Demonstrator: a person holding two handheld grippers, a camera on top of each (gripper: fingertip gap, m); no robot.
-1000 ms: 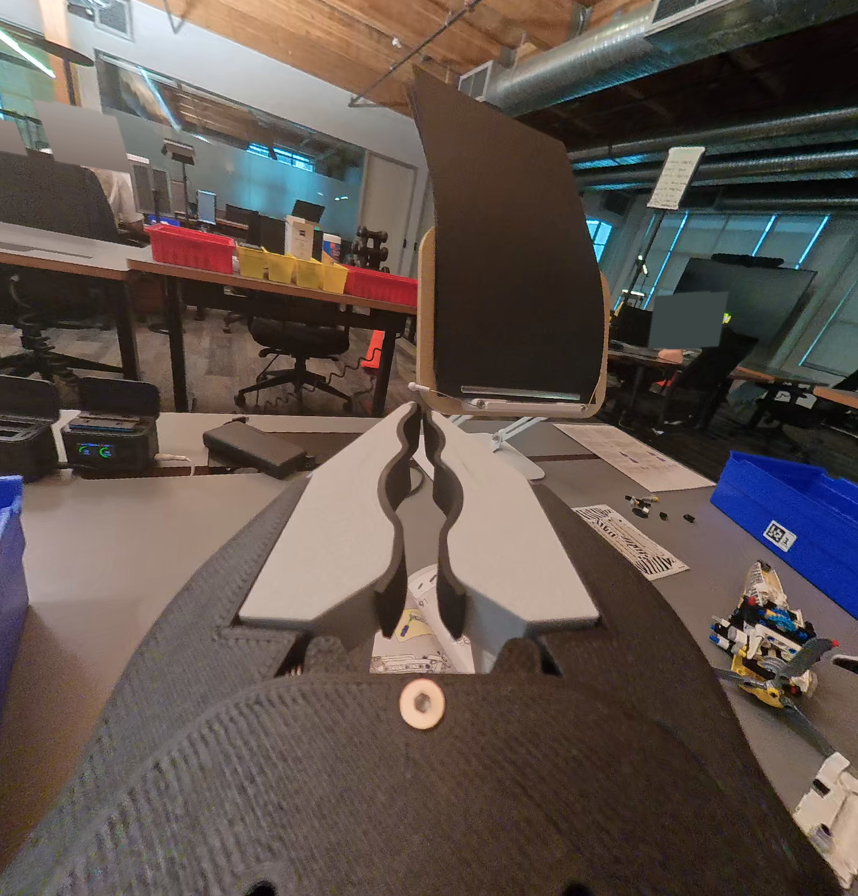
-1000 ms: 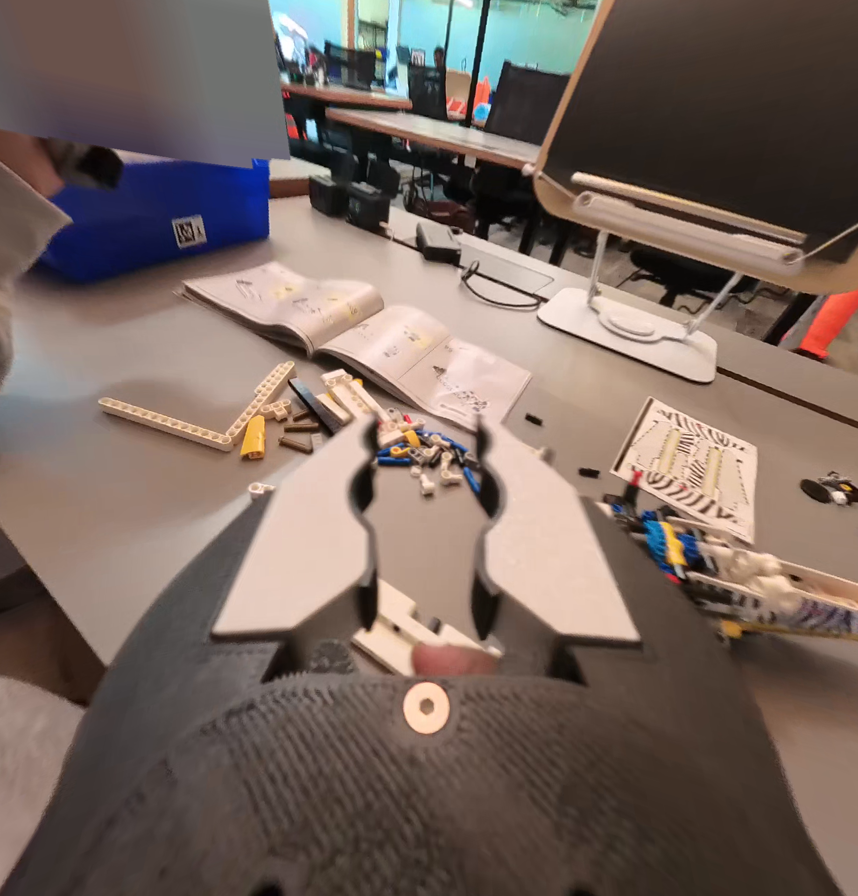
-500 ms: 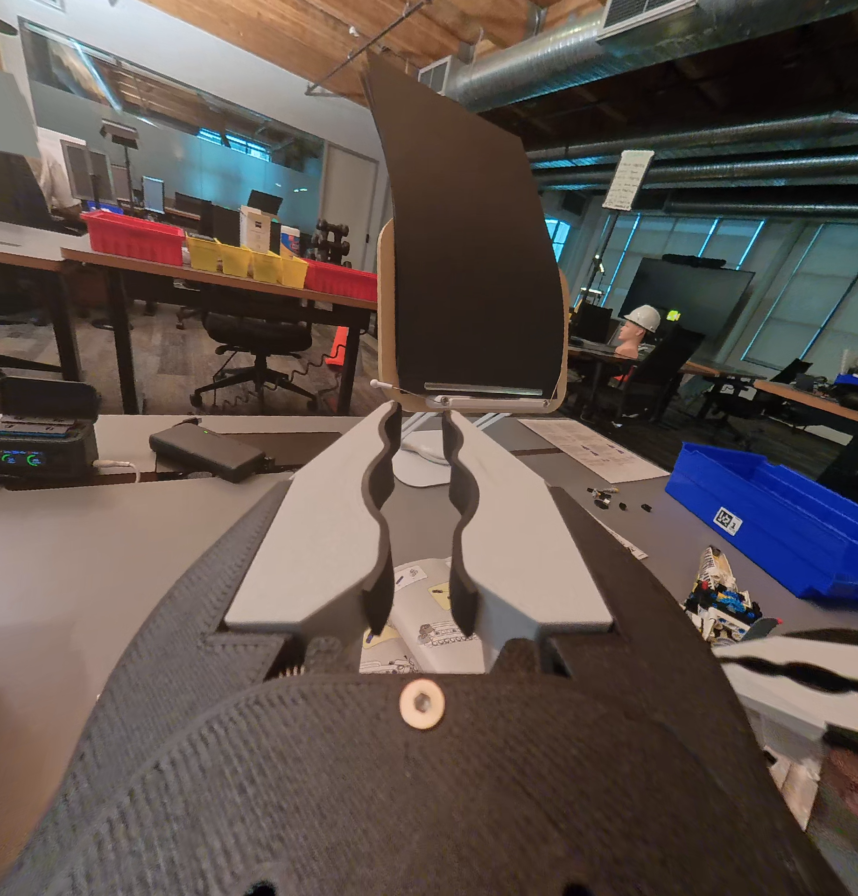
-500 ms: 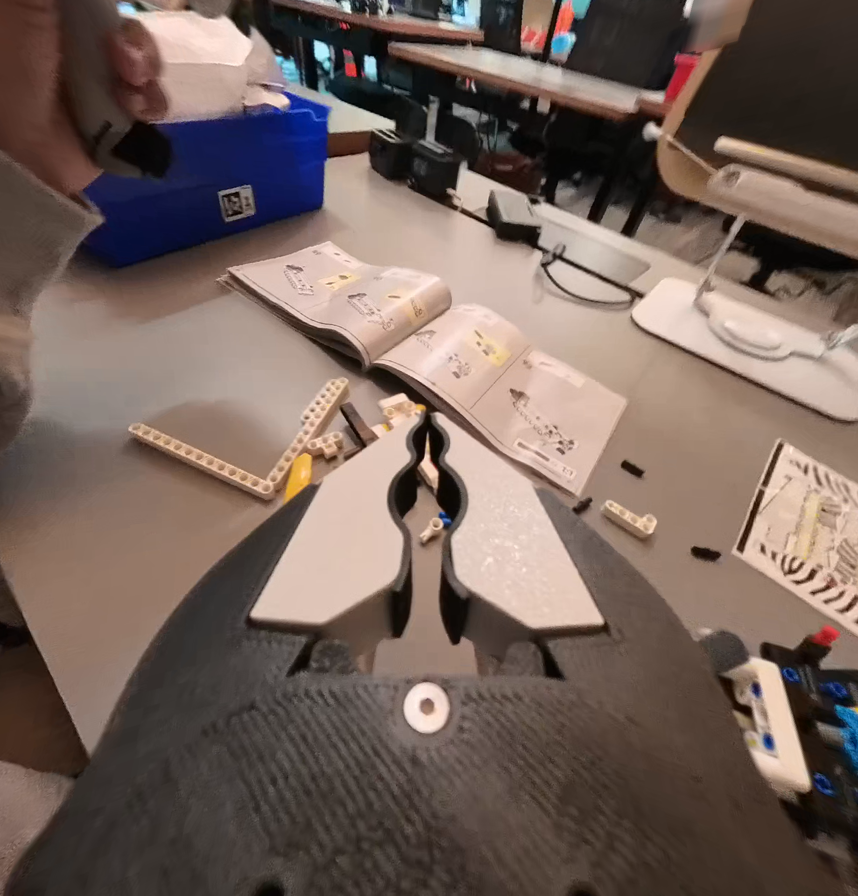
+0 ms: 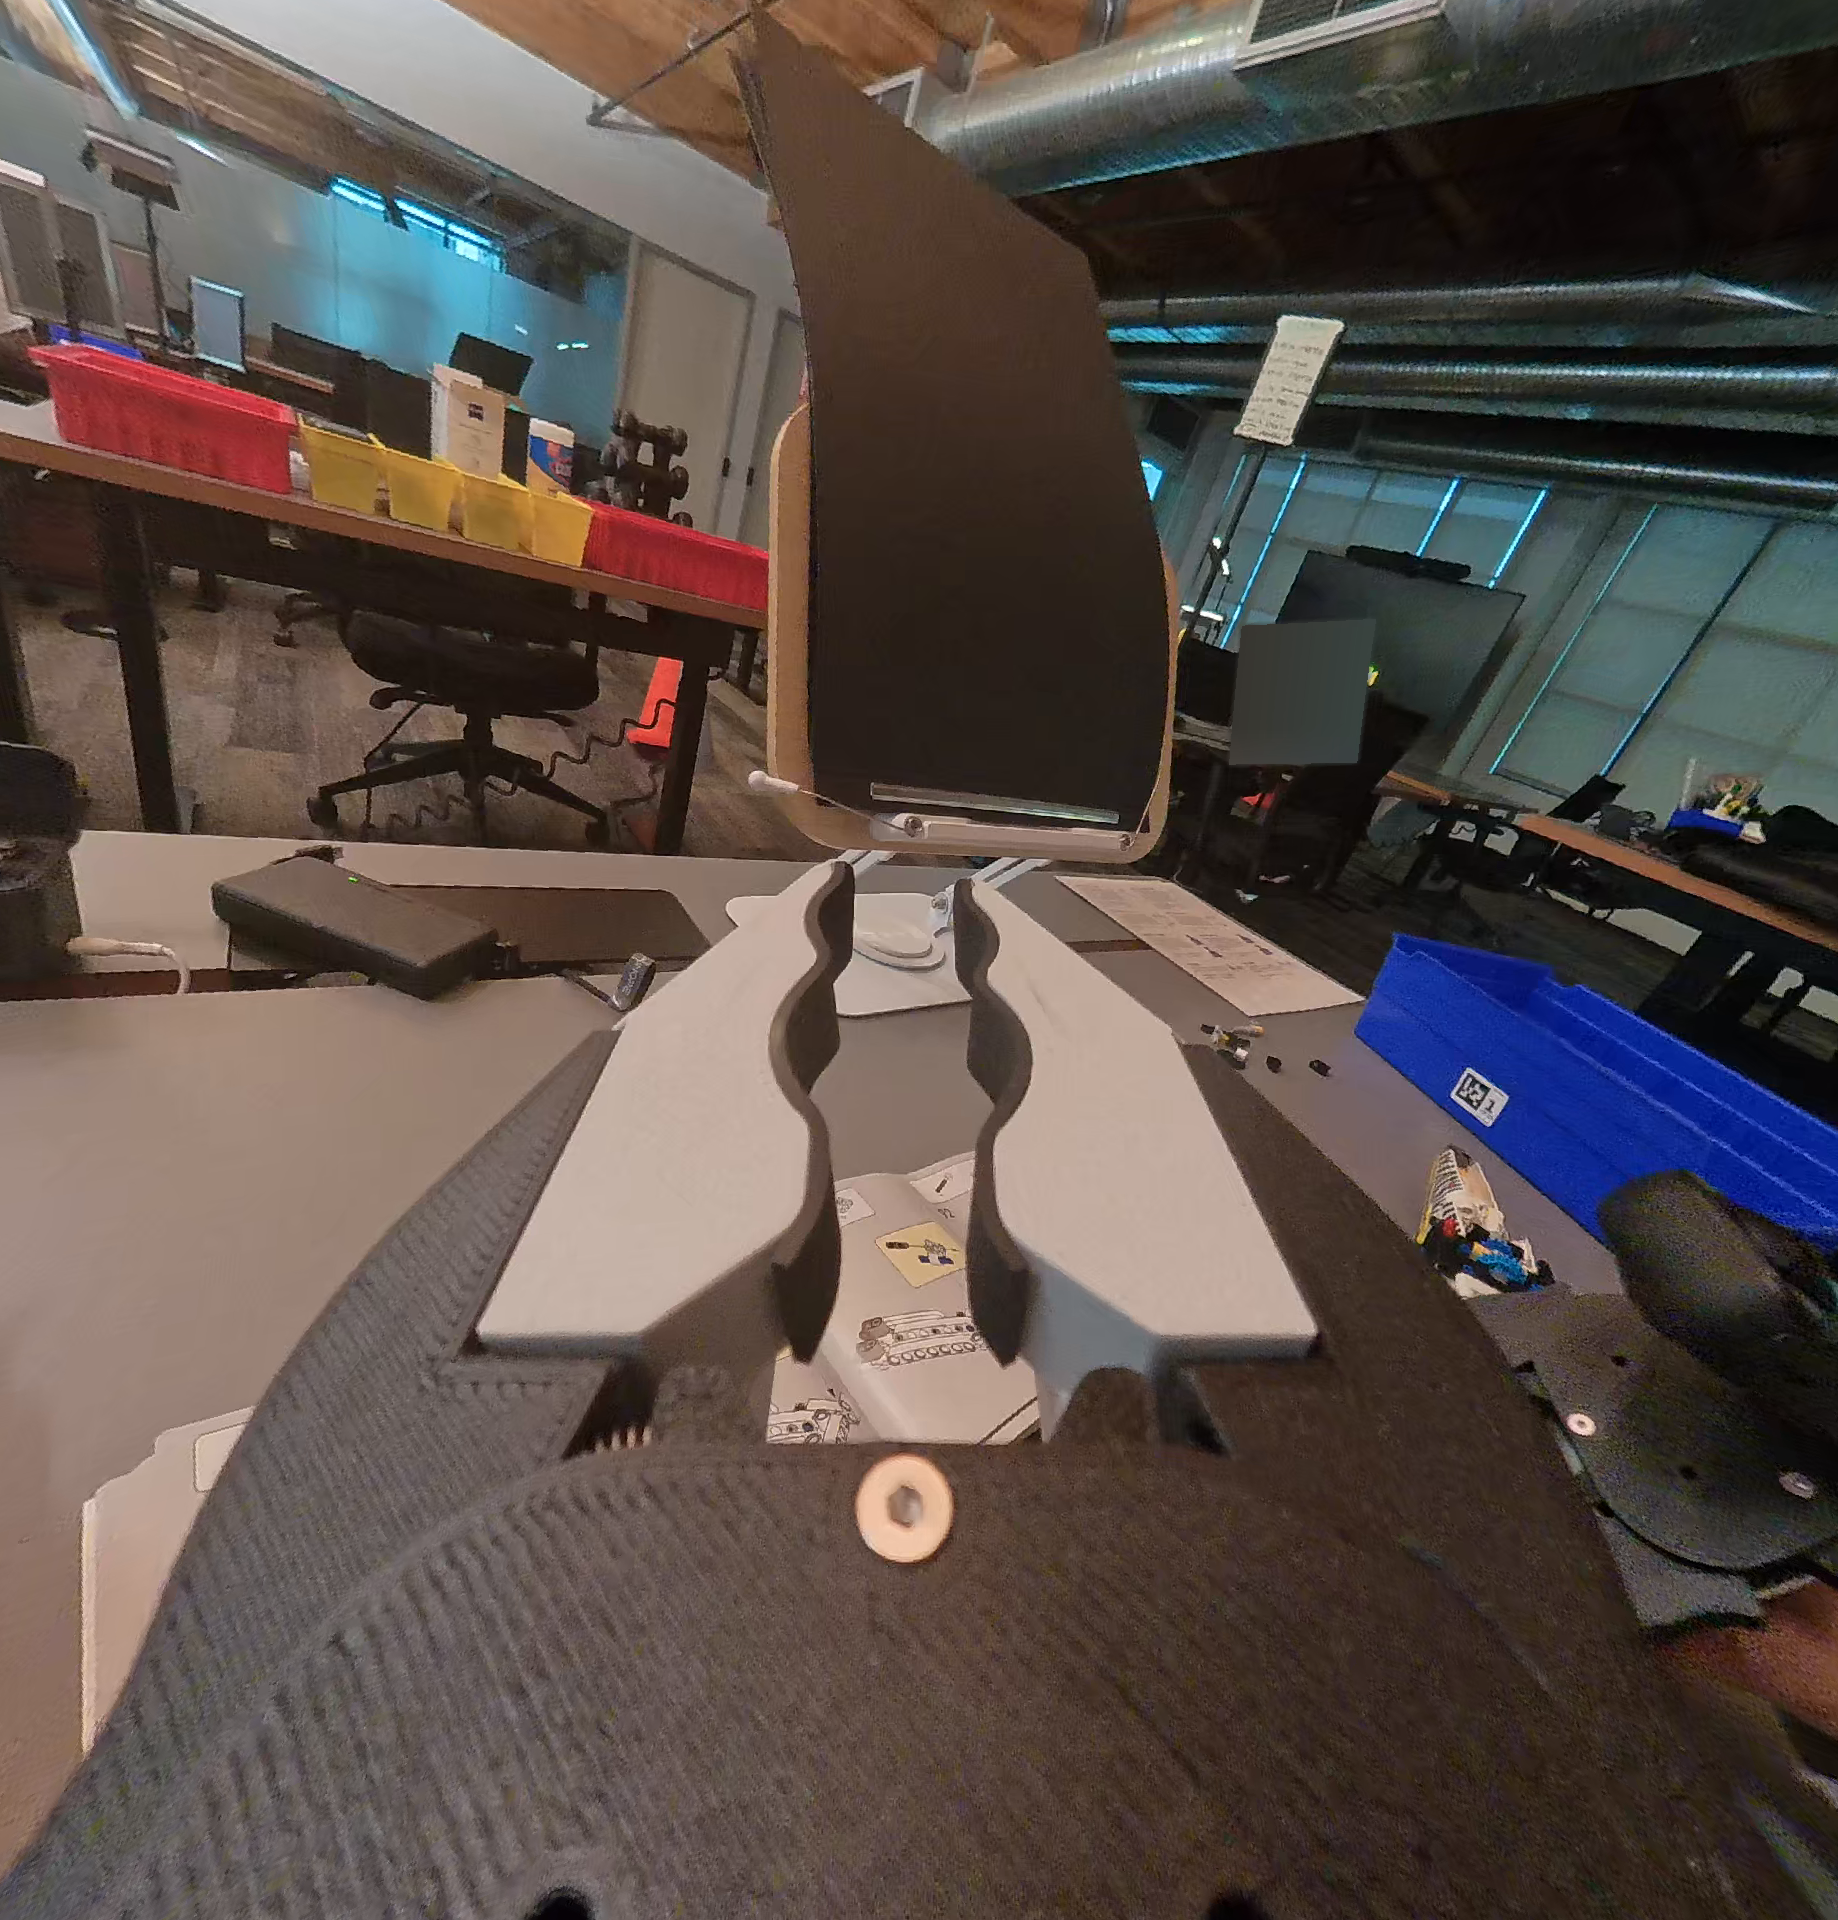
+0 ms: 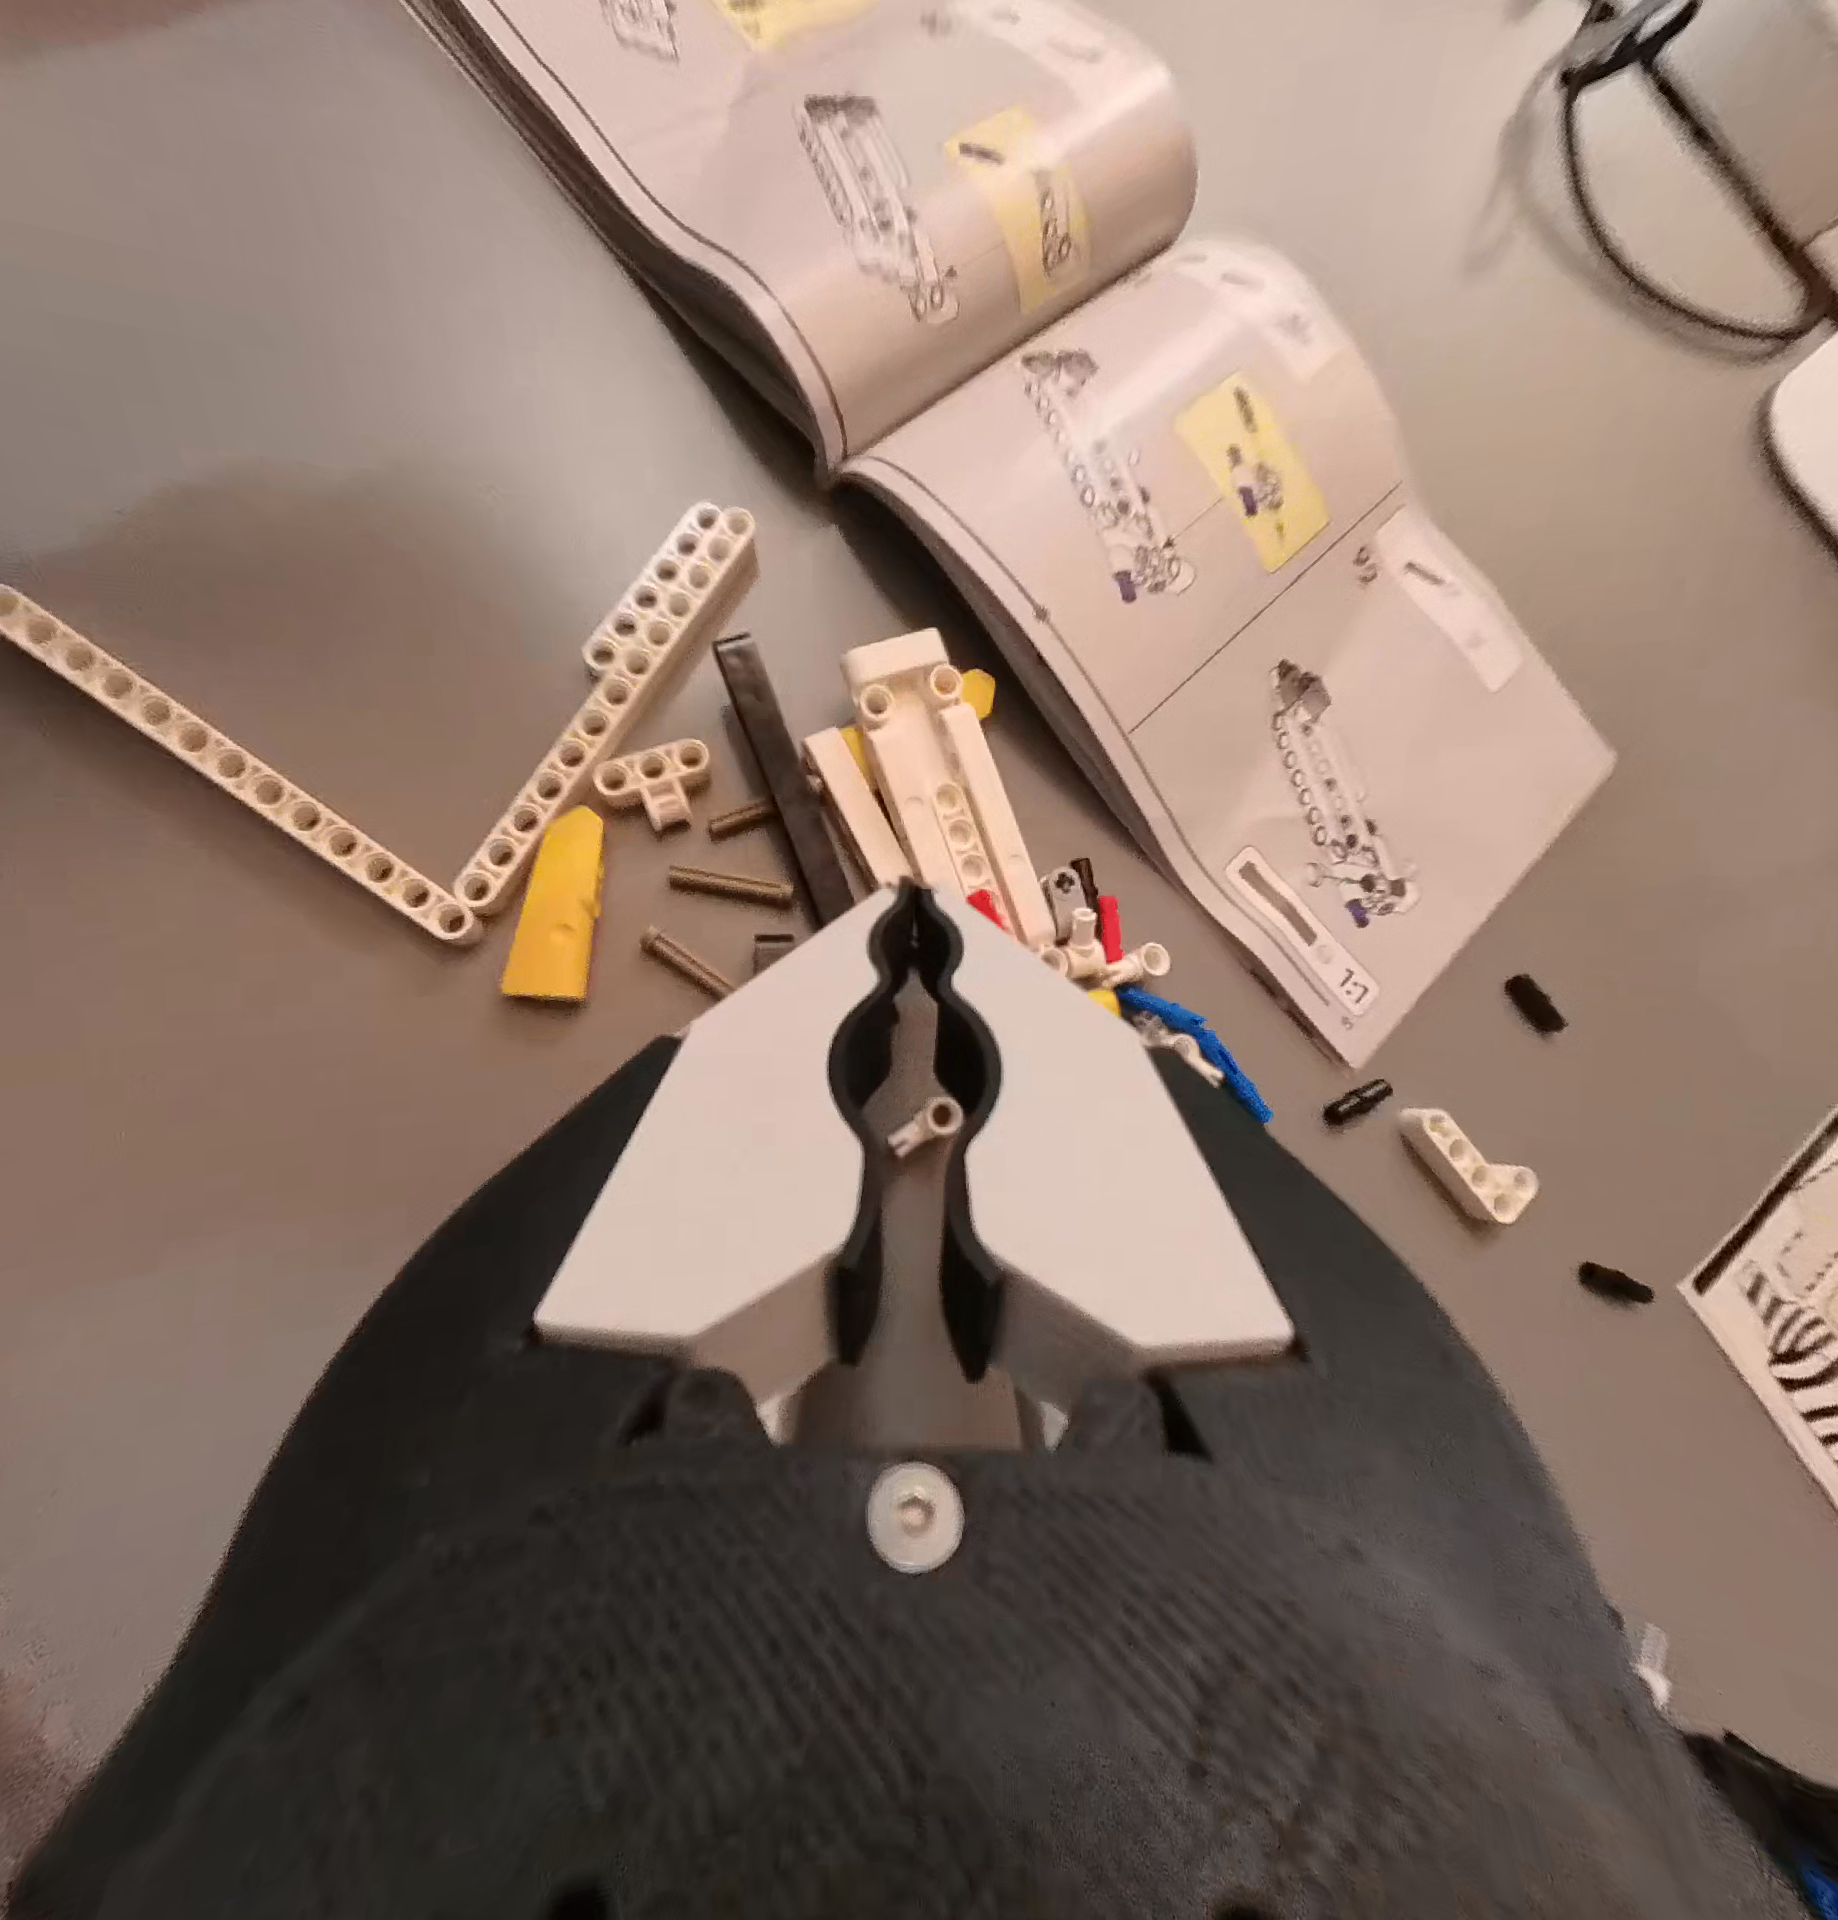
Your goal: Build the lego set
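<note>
Our right gripper [image 6: 917, 914] hangs over the loose lego pieces [image 6: 956, 831] at frame centre, jaws together and empty; we part them first. Left gripper [image 5: 899, 914], jaws apart, idles over the booklet [image 5: 915, 1278].

The left gripper [image 5: 899, 914] and right gripper [image 6: 917, 914] share a build: smooth matt grey plastic fingers [image 5: 686, 1153] with black rubbery inner pads, a coarse ridged black body, and a shiny metal washer [image 5: 902, 1507]. The table [image 6: 271, 312] is smooth matt grey; on it the booklet [image 6: 1154, 436] is slightly glossy paper, and the beams [image 6: 208, 748] and yellow panel [image 6: 556, 904] are smooth hard plastic with a faint sheen. The bin [image 5: 1621, 1081] is glossy blue plastic, the ceiling [image 5: 624, 52] bare wood with dull metal ducts [image 5: 1102, 94].
</note>
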